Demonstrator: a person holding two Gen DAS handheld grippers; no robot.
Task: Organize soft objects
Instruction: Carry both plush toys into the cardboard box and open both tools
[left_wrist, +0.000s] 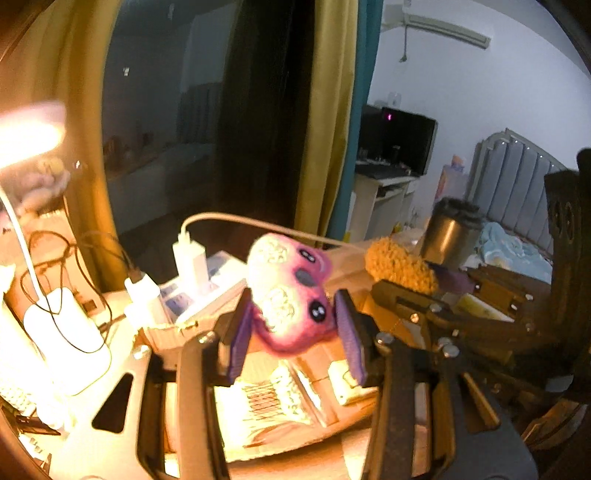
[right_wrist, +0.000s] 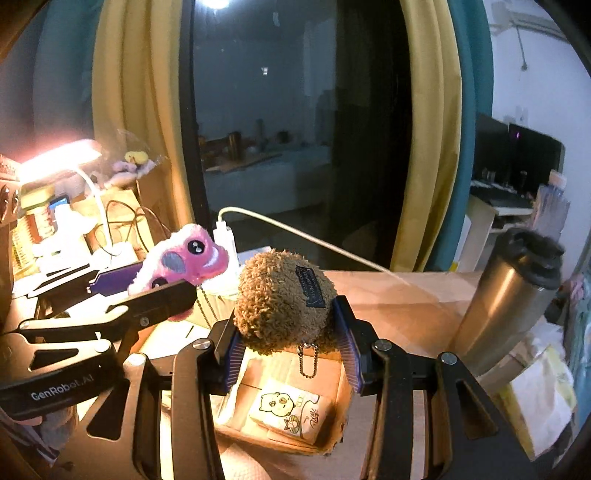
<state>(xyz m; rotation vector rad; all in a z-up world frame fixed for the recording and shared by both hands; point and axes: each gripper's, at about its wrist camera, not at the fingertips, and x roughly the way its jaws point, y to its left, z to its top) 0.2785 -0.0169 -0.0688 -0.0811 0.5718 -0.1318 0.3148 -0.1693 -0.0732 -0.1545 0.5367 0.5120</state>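
Two grippers hang side by side above an open cardboard box (right_wrist: 334, 417) on the lamplit desk. Beside it stands a steel tumbler (right_wrist: 511, 295). The right gripper (right_wrist: 291, 347) clamps a brown plush (right_wrist: 282, 299), its ball chain dangling over the box. The left gripper (left_wrist: 293, 328) pinches a pink plush (left_wrist: 291, 291) between purple pads, also above the box.
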